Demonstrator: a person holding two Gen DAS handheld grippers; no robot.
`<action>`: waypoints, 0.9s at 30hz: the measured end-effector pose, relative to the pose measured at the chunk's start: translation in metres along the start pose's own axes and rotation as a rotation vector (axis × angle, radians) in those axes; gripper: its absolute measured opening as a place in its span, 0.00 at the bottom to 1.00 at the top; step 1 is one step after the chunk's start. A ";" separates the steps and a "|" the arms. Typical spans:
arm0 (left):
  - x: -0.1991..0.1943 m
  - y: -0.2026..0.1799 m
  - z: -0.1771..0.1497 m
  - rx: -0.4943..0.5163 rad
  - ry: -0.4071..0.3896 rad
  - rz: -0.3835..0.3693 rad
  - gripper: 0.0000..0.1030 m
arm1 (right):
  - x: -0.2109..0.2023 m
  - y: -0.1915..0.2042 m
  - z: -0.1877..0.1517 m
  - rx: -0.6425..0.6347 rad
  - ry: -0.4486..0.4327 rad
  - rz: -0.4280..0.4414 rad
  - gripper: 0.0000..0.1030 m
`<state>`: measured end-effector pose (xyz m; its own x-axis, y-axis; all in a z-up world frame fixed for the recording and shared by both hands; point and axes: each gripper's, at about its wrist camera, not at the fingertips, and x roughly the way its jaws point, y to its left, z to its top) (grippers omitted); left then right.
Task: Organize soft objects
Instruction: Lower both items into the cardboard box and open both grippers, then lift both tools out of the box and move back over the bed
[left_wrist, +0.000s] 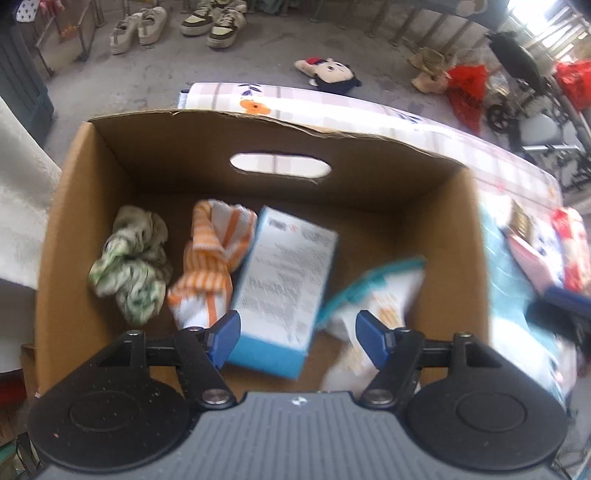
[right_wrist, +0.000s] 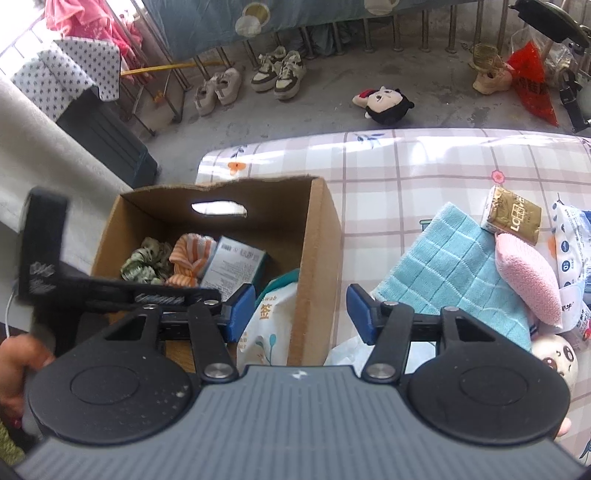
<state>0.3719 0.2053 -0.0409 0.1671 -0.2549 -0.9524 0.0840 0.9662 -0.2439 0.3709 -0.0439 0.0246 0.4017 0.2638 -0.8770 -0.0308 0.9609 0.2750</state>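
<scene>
An open cardboard box (left_wrist: 74, 221) holds a crumpled green cloth (left_wrist: 129, 266), an orange striped cloth (left_wrist: 210, 258), a blue and white carton (left_wrist: 284, 280) and a blurred white pack with a teal edge (left_wrist: 376, 295). My left gripper (left_wrist: 298, 338) hangs open above the carton and the pack, gripping neither. My right gripper (right_wrist: 301, 312) is open over the right wall of the box (right_wrist: 317, 240), with nothing held. Right of the box lie a teal towel (right_wrist: 450, 266), a pink pad (right_wrist: 524, 280) and a plush face (right_wrist: 554, 358).
The box stands on a table with a checked flowered cover (right_wrist: 406, 162). A gold pack (right_wrist: 513, 218) and a white pack (right_wrist: 572, 240) sit behind the towel. On the floor beyond are a plush head (right_wrist: 384, 105), shoes (right_wrist: 277, 74) and a red bag (right_wrist: 532, 81).
</scene>
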 end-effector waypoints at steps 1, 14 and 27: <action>-0.005 -0.003 -0.005 0.014 0.021 -0.014 0.68 | -0.004 -0.002 0.000 0.007 -0.006 0.001 0.53; 0.071 -0.050 -0.030 0.029 0.369 -0.020 0.46 | -0.017 -0.030 -0.003 0.069 -0.018 -0.033 0.53; 0.081 -0.051 0.020 -0.109 0.229 -0.014 0.51 | -0.019 -0.050 -0.016 0.117 -0.026 -0.053 0.53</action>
<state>0.4009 0.1346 -0.1016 -0.0609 -0.2649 -0.9624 -0.0236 0.9643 -0.2639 0.3499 -0.0960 0.0215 0.4237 0.2094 -0.8813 0.0972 0.9568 0.2741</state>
